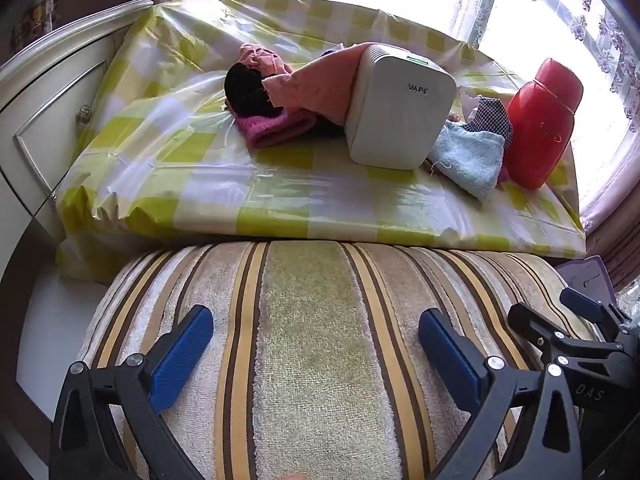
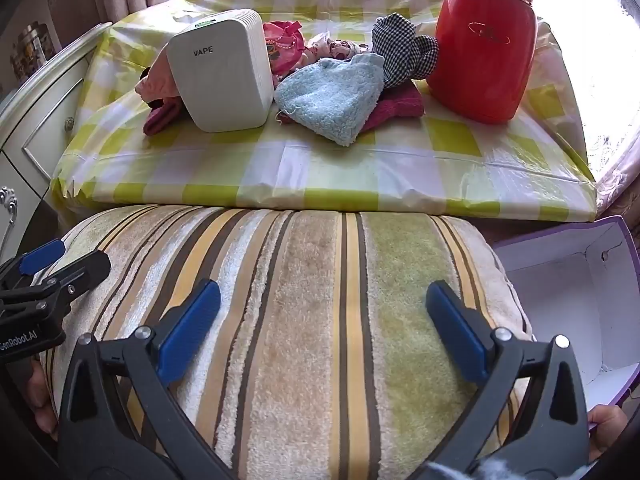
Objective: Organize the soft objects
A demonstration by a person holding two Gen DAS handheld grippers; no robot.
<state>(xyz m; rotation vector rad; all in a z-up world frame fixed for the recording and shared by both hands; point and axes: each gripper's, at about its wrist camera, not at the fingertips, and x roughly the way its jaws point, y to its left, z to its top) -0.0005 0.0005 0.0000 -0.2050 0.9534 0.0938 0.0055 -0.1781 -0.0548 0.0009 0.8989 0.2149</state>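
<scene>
pre-grasp stage, nothing picked yet by my read. left gripper (image 1: pixel 316 340) and right gripper (image 2: pixel 324 316) both hovered over the striped terry cushion (image 2: pixel 304 304), fingers spread wide, holding nothing; contact with the cushion unclear. soft items sat on the green-checked plastic-covered worktop (image 2: pixel 360 172): light blue fluffy towel (image 2: pixel 332 100), black-white checked cloth (image 2: pixel 400 50), pink cloth pile (image 1: pixel 304 88), flanking the white vape box (image 2: pixel 224 72). next move probably reach for the towel, then the open purple-rimmed box (image 2: pixel 568 280).

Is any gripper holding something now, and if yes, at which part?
Nothing is held. The left gripper and the right gripper are both open above the striped cushion, with only air between their fingers.
</scene>
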